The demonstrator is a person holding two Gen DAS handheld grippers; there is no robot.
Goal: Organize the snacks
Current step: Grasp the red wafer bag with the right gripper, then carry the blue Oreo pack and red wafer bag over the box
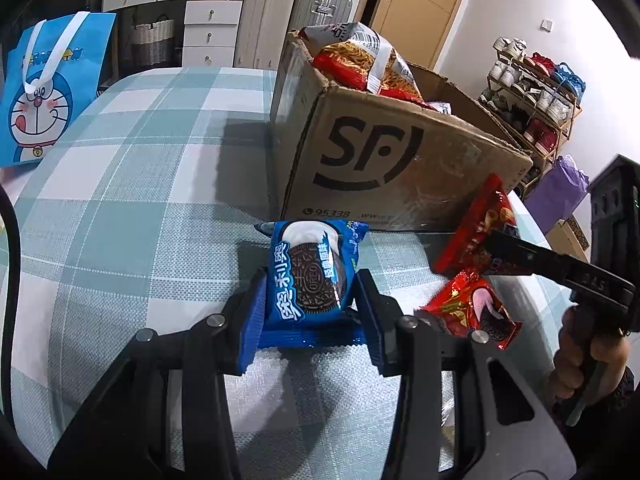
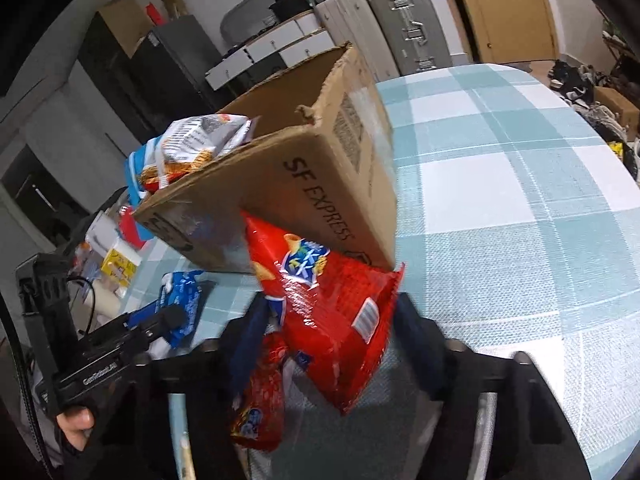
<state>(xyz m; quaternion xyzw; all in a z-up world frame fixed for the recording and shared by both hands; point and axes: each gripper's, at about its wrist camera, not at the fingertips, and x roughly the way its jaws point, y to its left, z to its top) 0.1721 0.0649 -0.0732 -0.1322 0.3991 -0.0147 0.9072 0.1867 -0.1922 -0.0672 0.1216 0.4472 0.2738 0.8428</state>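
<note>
The left gripper (image 1: 310, 300) pinches a small blue cookie packet with a dark round cookie printed on it (image 1: 314, 276), its two blue pads pressed on the packet's sides, just above the checked blue-and-white tablecloth (image 1: 132, 208). The right gripper (image 2: 328, 320) has a shiny red snack bag (image 2: 332, 312) between its pads. The pads look closed on the bag, and the bag sticks up off the cloth. A second, smaller red packet (image 2: 260, 396) lies under the right gripper, and I cannot tell if it is also caught in the pinch. The big brown cardboard box with black letters on its side (image 1: 400, 160) stands on the cloth just behind both packets. It already has a bag of orange sticks (image 1: 368, 60) poking out of its top. I think the step in hand is picking up the loose snacks so they can go in the box. Next, each hand needs to lift its snack higher than the box's torn rim, carry it over the open top, and only then let go. The box looks quite full, so a snack dropped near the edge could slide back out.
</note>
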